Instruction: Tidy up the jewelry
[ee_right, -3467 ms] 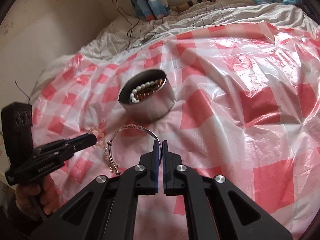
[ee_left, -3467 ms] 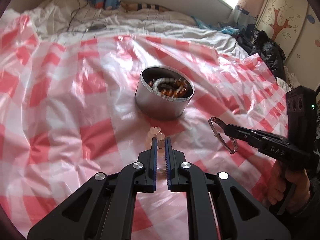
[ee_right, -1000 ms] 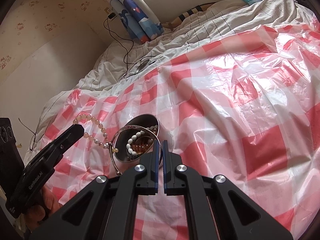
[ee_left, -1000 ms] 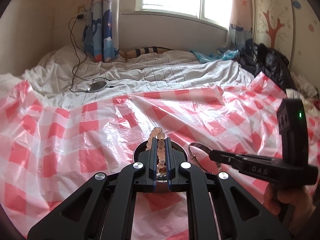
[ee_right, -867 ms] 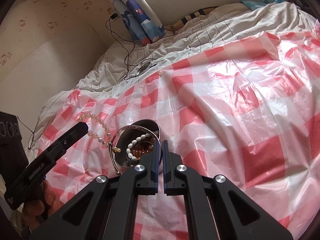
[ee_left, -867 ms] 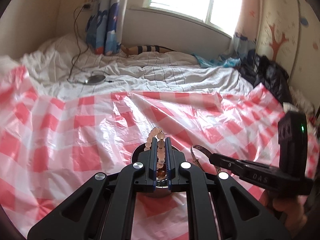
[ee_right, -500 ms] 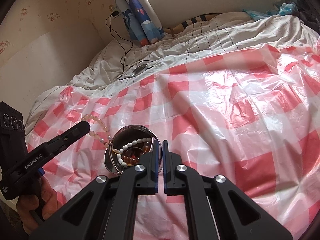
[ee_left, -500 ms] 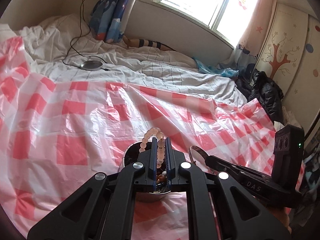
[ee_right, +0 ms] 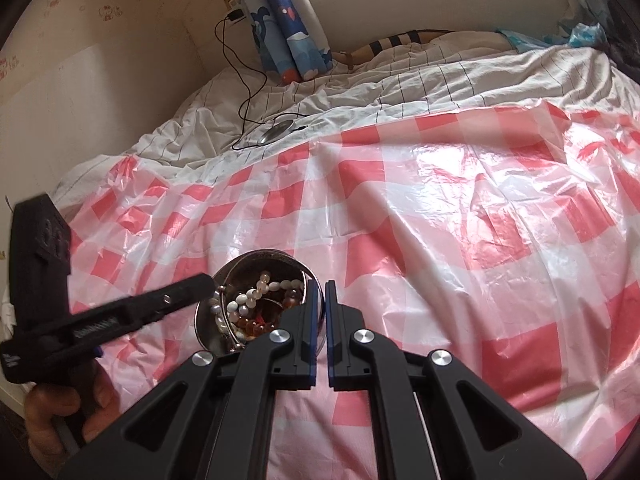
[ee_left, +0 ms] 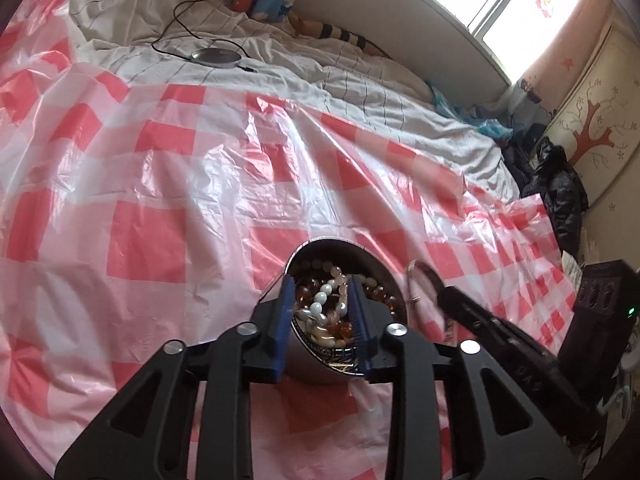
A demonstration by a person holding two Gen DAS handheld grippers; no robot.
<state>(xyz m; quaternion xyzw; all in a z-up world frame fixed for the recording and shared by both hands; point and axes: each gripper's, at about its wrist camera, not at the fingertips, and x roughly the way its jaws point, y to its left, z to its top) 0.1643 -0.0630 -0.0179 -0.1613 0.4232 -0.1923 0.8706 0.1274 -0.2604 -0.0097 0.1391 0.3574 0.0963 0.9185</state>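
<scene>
A round metal tin (ee_left: pixel 376 268) stands on the red-checked plastic sheet and holds several bead bracelets (ee_left: pixel 320 304). My left gripper (ee_left: pixel 322 280) is open right above the tin, with nothing between its fingers. It also shows in the right wrist view (ee_right: pixel 204 282) at the tin's left rim (ee_right: pixel 202 320). My right gripper (ee_right: pixel 318 284) is shut on a thin silver bangle (ee_right: pixel 224 320), which hangs over the tin's mouth. In the left wrist view the bangle (ee_left: pixel 424 270) sits at the tin's right edge, held by the right gripper (ee_left: pixel 444 294).
The checked sheet (ee_right: pixel 440 220) covers a bed with white striped bedding (ee_right: pixel 400 80). A round charger disc with a cable (ee_right: pixel 280 130) lies on the bedding behind. A dark jacket (ee_left: pixel 560 200) lies at the far right. A wall runs along the left.
My left gripper has opened over the tin and the pale bead bracelet it held now lies in the tin. My right gripper has brought the bangle over the tin.
</scene>
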